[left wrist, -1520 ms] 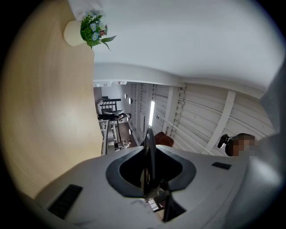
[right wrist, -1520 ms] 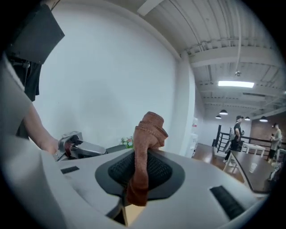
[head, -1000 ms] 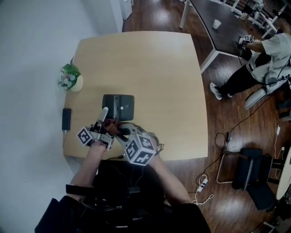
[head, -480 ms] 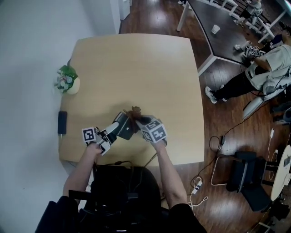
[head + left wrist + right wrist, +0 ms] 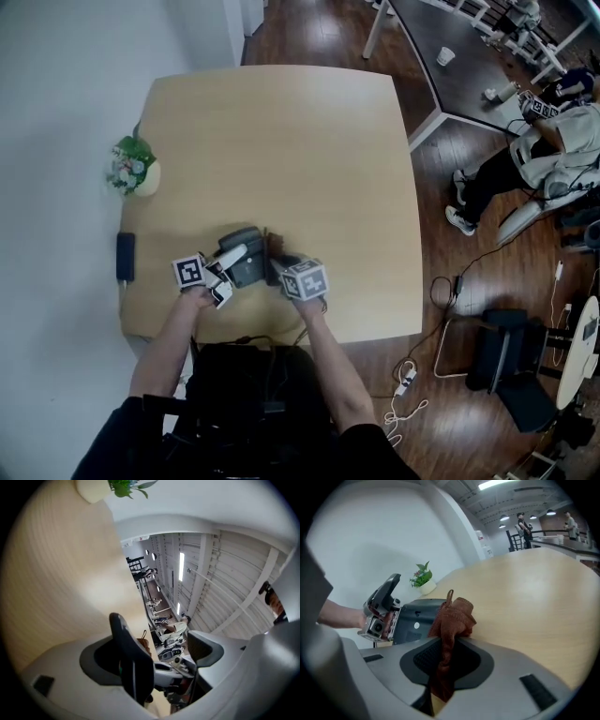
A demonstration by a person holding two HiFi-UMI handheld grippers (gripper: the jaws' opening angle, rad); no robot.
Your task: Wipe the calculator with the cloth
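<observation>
The left gripper (image 5: 232, 259) jaws have just been opening; the calculator (image 5: 246, 266) is between them, no longer clamped as it was half a second ago. The calculator now lies nearer the 6 o'clock edge of the table (image 5: 281, 141) than a second ago. Both grippers sit lower. The right gripper (image 5: 284, 269) now places the cloth (image 5: 452, 616) at the calculator's 3 o'clock side.

The head view looks steeply down on the table (image 5: 281, 141); both gripper views skim close across it; all three share the potted plant (image 5: 131, 169).
</observation>
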